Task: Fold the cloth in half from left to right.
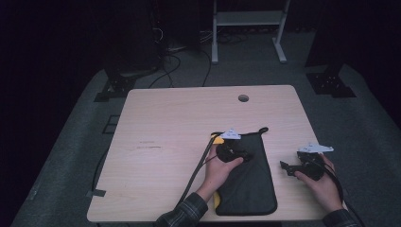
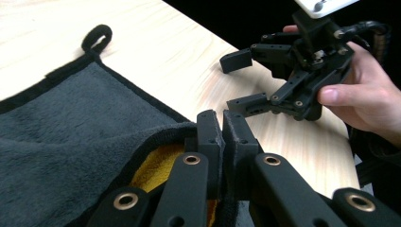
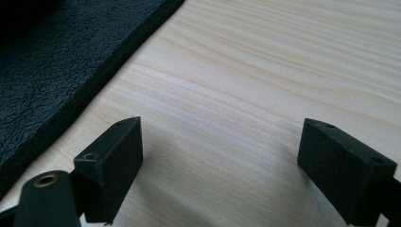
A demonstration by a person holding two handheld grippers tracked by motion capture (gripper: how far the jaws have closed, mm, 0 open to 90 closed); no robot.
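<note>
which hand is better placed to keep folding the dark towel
Left. The left gripper is shut on the towel's edge, lifting it off the yellow underside. The right gripper is open over bare table, off the towel.

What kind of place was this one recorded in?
Probably a lab or studio set up for recording: a lone wooden table on grey carpet, dark surroundings, loose cables and a metal stand on the floor behind.

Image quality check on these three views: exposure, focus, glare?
High view: dim, room behind the table nearly black, dark towel shows little detail. Left gripper view: well lit, left claw slightly soft up close, towel nap sharp. Right gripper view: bright, mild sheen on the wood, right claw blurred at the bottom edge.
</note>
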